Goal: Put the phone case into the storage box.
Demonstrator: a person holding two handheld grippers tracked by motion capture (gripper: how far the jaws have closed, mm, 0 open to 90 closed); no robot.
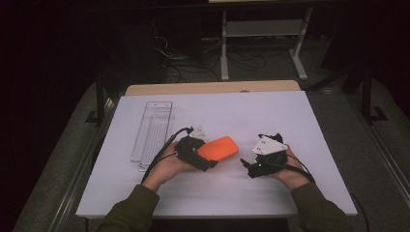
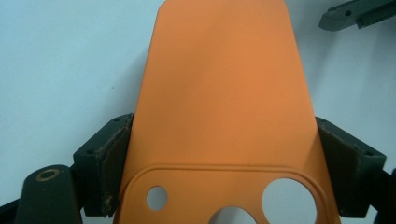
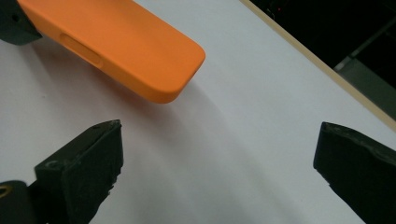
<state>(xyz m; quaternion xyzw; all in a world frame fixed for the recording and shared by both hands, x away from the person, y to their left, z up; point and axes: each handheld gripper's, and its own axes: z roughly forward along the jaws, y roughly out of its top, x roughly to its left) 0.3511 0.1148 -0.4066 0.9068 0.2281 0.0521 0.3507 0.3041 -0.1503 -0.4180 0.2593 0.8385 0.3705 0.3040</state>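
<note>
An orange phone case point(image 1: 219, 148) is held just above the white table point(image 1: 217, 111), with its camera cut-outs toward the left hand. My left gripper point(image 1: 211, 163) is shut on it; in the left gripper view both pads press the sides of the orange phone case point(image 2: 219, 93) near the cut-out end. My right gripper point(image 1: 245, 166) rests a little right of the case with its jaws wide apart and nothing between them. The right gripper view has the orange phone case point(image 3: 116, 44) at the upper left, beyond the right gripper point(image 3: 217, 158).
A clear plastic tray point(image 1: 152, 129) lies on the left part of the table. A wooden strip point(image 1: 212, 87) borders the far edge. Dark floor, cables and a white frame point(image 1: 261, 29) lie behind the table.
</note>
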